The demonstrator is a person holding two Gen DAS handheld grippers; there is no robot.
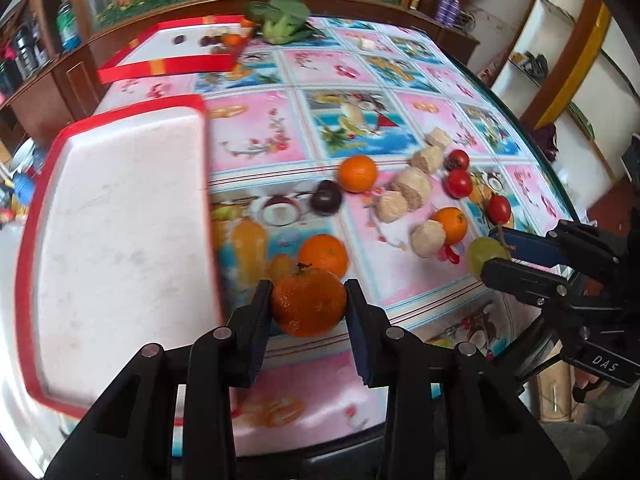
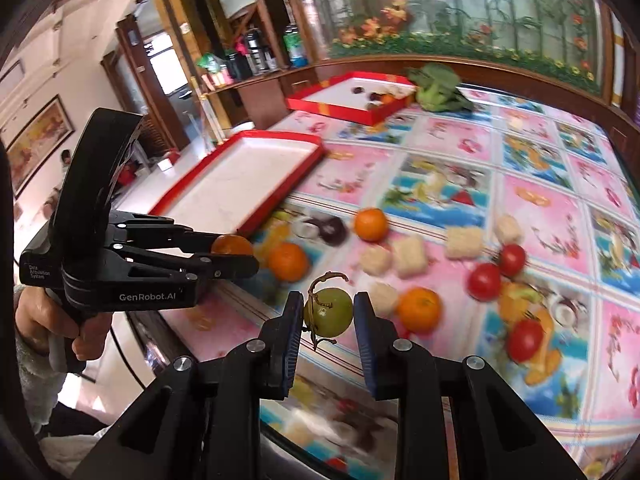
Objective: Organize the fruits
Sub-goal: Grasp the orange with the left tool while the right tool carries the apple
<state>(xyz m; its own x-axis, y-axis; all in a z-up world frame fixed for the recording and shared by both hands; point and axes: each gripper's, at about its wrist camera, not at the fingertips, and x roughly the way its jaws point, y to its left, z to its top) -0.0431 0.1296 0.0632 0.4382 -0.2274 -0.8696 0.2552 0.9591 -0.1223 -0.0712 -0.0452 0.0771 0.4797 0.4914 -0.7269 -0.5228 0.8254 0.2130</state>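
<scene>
Two hand-held grippers hover over a table (image 1: pixel 400 80) covered in a bright fruit-print cloth, each with a piece of fruit pinched between its pads. The left gripper (image 1: pixel 308 300) is closed on a stemmed mandarin (image 1: pixel 309 300), its two black fingers pressing the fruit's sides; the right gripper (image 2: pixel 328 312) is clamped on a green grape (image 2: pixel 329 312) with a curled brown stem. To the left of the left gripper, just beside it, lies a red-rimmed white tray (image 1: pixel 120 220), its bed bare; a second red-rimmed tray (image 1: pixel 172 46) sits well beyond, near the far edge, with a few small dark and orange pieces in it and a green leafy vegetable (image 1: pixel 282 20) just to its right. Directly ahead of the left gripper rests another orange (image 1: pixel 325 255), touching or nearly touching the held mandarin from behind, and farther on a dark plum (image 1: pixel 326 198) and a third orange (image 1: pixel 357 173). Ahead and to the right of the right gripper are scattered pale puffed cakes (image 2: pixel 410 258), a fourth orange (image 2: pixel 420 309) just beside the jaws, and three red tomatoes (image 2: pixel 485 282). From the right wrist camera, a hand (image 2: pixel 40 320) grips the left tool's handle at the left. The scene is motion-blurred.
</scene>
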